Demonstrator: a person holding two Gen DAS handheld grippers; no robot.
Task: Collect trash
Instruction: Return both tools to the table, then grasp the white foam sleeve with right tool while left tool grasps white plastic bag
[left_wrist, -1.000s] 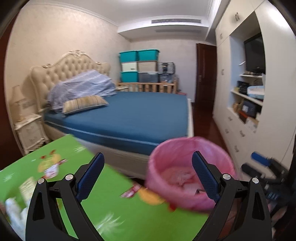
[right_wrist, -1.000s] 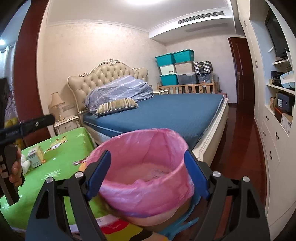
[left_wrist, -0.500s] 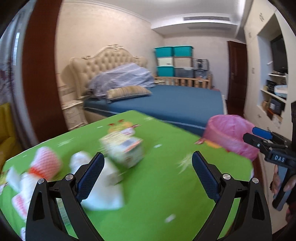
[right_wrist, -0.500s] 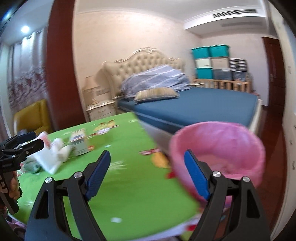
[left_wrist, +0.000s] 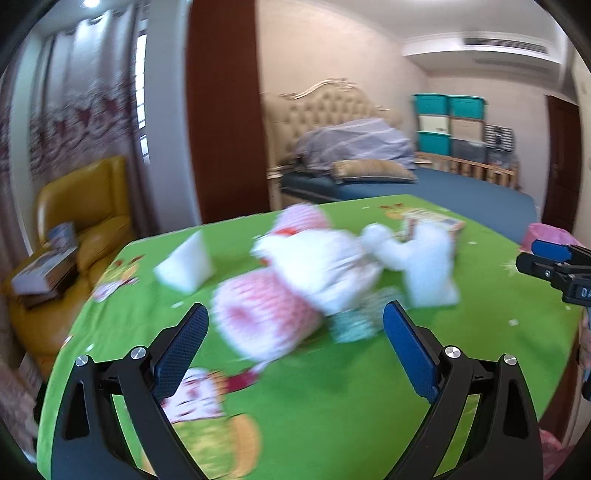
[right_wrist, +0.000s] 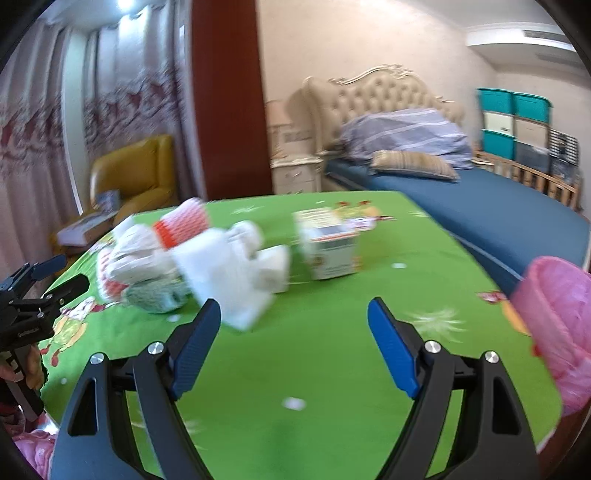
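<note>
A heap of trash lies on the green table (left_wrist: 332, 398): red-and-white foam netting (left_wrist: 266, 317), white crumpled paper (left_wrist: 421, 258), a small carton (right_wrist: 328, 243) and a teal wrapper (left_wrist: 354, 325). My left gripper (left_wrist: 295, 347) is open and empty, close in front of the netting. My right gripper (right_wrist: 295, 343) is open and empty, above the table (right_wrist: 314, 369) near the white paper (right_wrist: 229, 273). The bin with a pink bag (right_wrist: 557, 317) stands at the table's right edge. Both views are blurred.
A yellow armchair (left_wrist: 85, 206) with books stands left of the table by the curtains. A blue bed (right_wrist: 480, 206) with pillows lies behind the table. Teal storage boxes (right_wrist: 513, 122) are stacked at the far wall.
Both grippers have swung left from the pink bin to the trash heap on the table. The heap now fills the middle of both views. Both stay open.
</note>
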